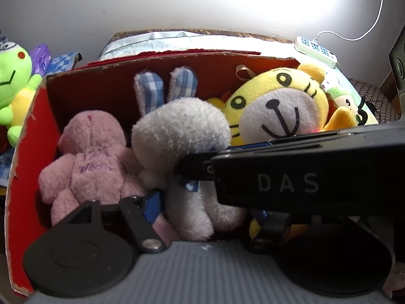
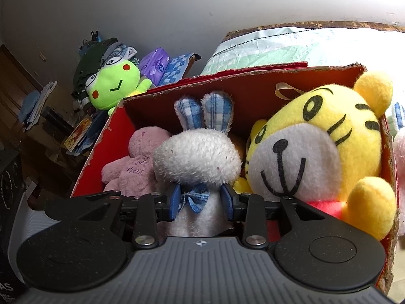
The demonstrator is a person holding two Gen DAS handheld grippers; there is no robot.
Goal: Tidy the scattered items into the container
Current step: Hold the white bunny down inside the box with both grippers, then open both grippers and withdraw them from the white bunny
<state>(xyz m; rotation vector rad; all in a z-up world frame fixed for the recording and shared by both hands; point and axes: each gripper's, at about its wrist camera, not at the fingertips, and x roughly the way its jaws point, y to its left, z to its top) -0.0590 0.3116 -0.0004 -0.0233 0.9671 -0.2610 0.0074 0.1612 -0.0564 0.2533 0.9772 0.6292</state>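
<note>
Right up close, the right gripper [image 2: 201, 204] had its blue pads on both sides of the white bunny's [image 2: 197, 162] neck, touching or almost touching, too close to tell. That bunny was already standing in the big red box [image 2: 101, 152], between the yellow tiger [image 2: 316, 157] and the pink bear [image 2: 131, 169]. To do this well, the bunny should get pushed down snug, then both pads should let go slowly. Beside it, the left gripper [image 1: 207, 200] looked partly open, holding nothing I could see
</note>
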